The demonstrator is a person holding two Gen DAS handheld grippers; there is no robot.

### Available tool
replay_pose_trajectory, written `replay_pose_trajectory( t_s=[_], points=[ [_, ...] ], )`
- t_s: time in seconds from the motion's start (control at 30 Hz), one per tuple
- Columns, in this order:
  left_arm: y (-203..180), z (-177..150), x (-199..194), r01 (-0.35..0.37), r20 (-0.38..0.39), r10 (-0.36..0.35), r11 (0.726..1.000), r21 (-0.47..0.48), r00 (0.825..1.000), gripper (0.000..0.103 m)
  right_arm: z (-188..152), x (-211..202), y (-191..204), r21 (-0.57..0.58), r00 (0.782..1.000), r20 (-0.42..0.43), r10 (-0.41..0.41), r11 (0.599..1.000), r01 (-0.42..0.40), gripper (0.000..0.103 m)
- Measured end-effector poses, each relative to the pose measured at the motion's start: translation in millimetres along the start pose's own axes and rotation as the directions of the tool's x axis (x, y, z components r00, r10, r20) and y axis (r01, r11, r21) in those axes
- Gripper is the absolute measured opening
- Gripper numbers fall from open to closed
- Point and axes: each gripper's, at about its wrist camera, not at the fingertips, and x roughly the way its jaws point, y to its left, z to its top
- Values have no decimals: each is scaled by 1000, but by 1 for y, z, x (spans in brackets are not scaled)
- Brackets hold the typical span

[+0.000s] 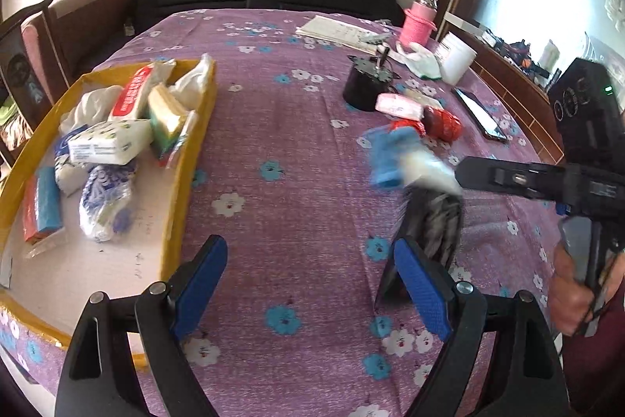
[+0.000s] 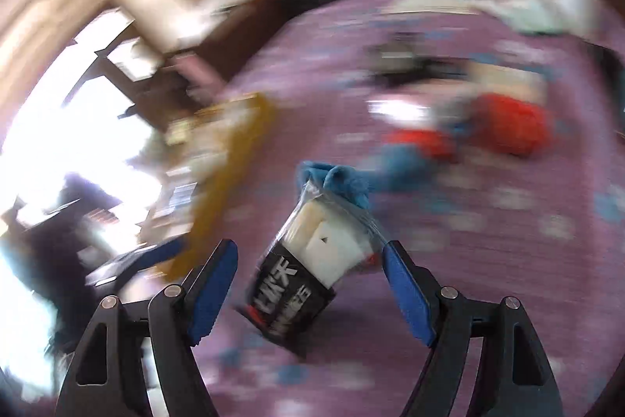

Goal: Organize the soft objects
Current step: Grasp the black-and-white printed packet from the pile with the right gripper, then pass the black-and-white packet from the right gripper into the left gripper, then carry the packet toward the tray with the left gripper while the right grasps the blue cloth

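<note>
Ahead of the left gripper (image 1: pixel 310 284), whose blue-padded fingers (image 1: pixel 420 284) stand wide apart with nothing between them, the purple flowered tablecloth (image 1: pixel 289 151) stretches away. Just beyond its right finger lies the task's soft thing, a clear plastic packet with a black printed lower half and a white wad inside (image 1: pixel 433 210); in this view it is blurred. A crumpled blue cloth (image 1: pixel 390 155) touches the packet's far end. From the right, the right gripper (image 1: pixel 488 174) reaches in level with the packet, gripped by the person's hand (image 1: pixel 574 292). In the right wrist view that gripper (image 2: pixel 310 284) is also spread wide; the black-and-white packet (image 2: pixel 308 260) sits between its fingers, tilted, its black end nearest the camera and the blue cloth (image 2: pixel 340 178) at its far tip. Neither pad plainly touches the packet, so it is not held. Forward and left of the left gripper stands a shallow yellow-rimmed cardboard tray (image 1: pixel 195 151) heaped with white tissue packs (image 1: pixel 109 141), a yellow-green sponge (image 1: pixel 166 118) and a blue-and-orange cloth pack (image 1: pixel 41 206). Farther ahead and right are red mesh bundles (image 1: pixel 441 124), a black cylinder (image 1: pixel 365 86), a pink bottle (image 1: pixel 418 22) and a white jar (image 1: pixel 457 57).
</note>
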Motion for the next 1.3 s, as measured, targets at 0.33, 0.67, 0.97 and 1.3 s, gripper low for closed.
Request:
replay_pose_trajectory(
  t_s=[0.33, 0.67, 0.97, 1.3],
  points=[
    [-4, -6, 12, 39, -40, -39, 999, 11, 998, 87, 7, -22, -19, -15, 932, 179, -314, 947, 322, 81],
    [-39, 8, 71, 68, -141, -63, 997, 31, 988, 87, 11, -33, -71, 119, 899, 229, -374, 927, 355, 81],
    [-57, 13, 72, 21, -77, -12, 993, 117, 997, 50, 8, -33, -74, 127, 892, 229, -390, 920, 370, 84],
    [-37, 12, 52, 113, -10, -113, 993, 27, 994, 50, 7, -29, -76, 135, 876, 224, -427, 904, 406, 84]
  ],
)
